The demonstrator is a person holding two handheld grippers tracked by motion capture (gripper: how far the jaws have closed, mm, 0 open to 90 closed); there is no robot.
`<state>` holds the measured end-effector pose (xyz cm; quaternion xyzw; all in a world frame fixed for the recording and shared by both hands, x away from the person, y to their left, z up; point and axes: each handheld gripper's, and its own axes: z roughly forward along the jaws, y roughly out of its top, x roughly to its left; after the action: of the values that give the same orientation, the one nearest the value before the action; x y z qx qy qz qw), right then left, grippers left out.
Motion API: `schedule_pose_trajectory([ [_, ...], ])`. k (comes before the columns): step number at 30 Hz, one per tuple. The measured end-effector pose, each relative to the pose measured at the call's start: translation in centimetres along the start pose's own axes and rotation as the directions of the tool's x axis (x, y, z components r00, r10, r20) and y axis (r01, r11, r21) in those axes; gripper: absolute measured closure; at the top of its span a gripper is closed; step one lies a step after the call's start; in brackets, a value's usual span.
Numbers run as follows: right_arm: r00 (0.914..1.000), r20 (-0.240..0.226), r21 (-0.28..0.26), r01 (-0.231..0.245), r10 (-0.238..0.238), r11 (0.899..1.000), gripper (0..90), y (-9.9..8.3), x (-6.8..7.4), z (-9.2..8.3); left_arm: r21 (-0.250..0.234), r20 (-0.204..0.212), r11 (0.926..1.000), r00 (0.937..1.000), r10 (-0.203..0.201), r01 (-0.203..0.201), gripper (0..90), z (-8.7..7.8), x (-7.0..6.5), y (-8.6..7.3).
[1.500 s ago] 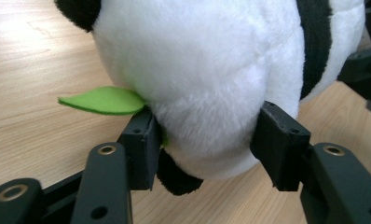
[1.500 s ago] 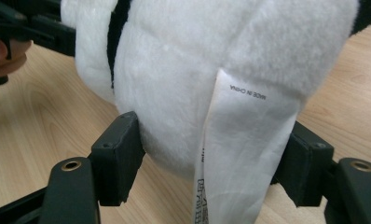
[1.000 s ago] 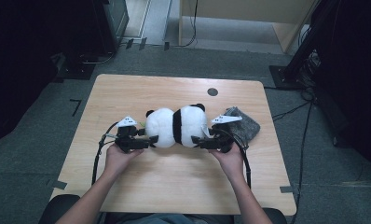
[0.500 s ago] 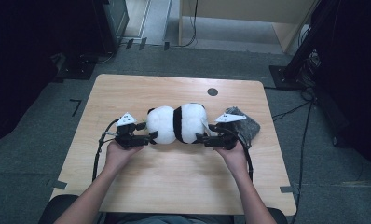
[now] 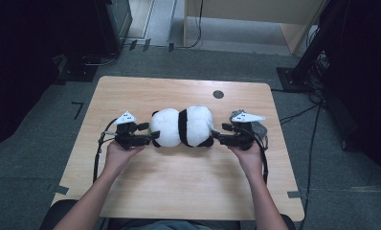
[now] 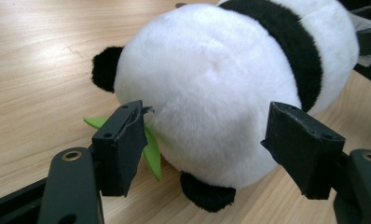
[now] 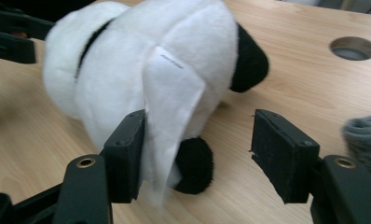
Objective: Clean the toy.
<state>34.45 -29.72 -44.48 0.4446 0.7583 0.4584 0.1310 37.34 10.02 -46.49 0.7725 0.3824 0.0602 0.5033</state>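
We see the plush panda [image 5: 183, 127] lying on its side at the table [image 5: 188, 191] centre; our left gripper [image 5: 152, 136] at 9 o'clock spreads its jaws around its head, our right gripper [image 5: 216, 136] at 3 o'clock, jaws parted and just been closing, frames its cloth tag [image 7: 172, 112], ready to pinch.

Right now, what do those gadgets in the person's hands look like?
Each hand holds a black tool: the left gripper and right gripper. Each ends in two flat black jaws faced with rough dark padding, on arms with brass-ringed holes. A pale three-cornered plate with small marks sits on top, and black cables trail back. The forearms are bare, without sleeves.
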Motion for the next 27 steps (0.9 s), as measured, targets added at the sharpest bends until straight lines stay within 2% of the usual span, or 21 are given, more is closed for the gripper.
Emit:
schedule_pose_trajectory([
  [4,0.9989,0.032,-0.004,-0.033,0.033,0.999,38.9,0.1,-1.2,-0.5,-0.006,0.002,0.9999,0.9999,0.013,-0.013,24.4,0.2,0.1,0.5],
  [11,0.9941,0.097,-0.022,-0.048,0.050,0.999,40.7,0.2,-3.5,-1.3,0.023,0.004,0.9981,0.9983,0.057,-0.058,23.8,0.8,0.4,1.5],
  [12,0.9936,0.100,-0.028,-0.050,0.052,0.998,40.7,0.2,-3.8,-1.4,0.027,0.015,0.9982,0.9985,0.053,-0.053,23.9,1.0,0.5,1.7],
  [18,0.9847,0.170,-0.027,-0.037,0.041,0.999,43.1,-0.2,-6.4,-2.0,0.032,0.026,0.9983,0.9985,0.048,-0.049,23.9,1.3,0.6,1.7],
  [24,0.9704,0.225,-0.009,-0.088,0.088,0.996,44.9,-1.3,-9.7,-2.1,0.028,0.023,0.9982,0.9983,0.053,-0.054,23.8,1.4,0.7,1.7],
  [27,0.9664,0.234,0.022,-0.115,0.107,0.993,46.3,-2.0,-10.6,-1.6,0.030,0.016,0.9980,0.9983,0.056,-0.056,23.7,1.5,0.8,1.6],
])
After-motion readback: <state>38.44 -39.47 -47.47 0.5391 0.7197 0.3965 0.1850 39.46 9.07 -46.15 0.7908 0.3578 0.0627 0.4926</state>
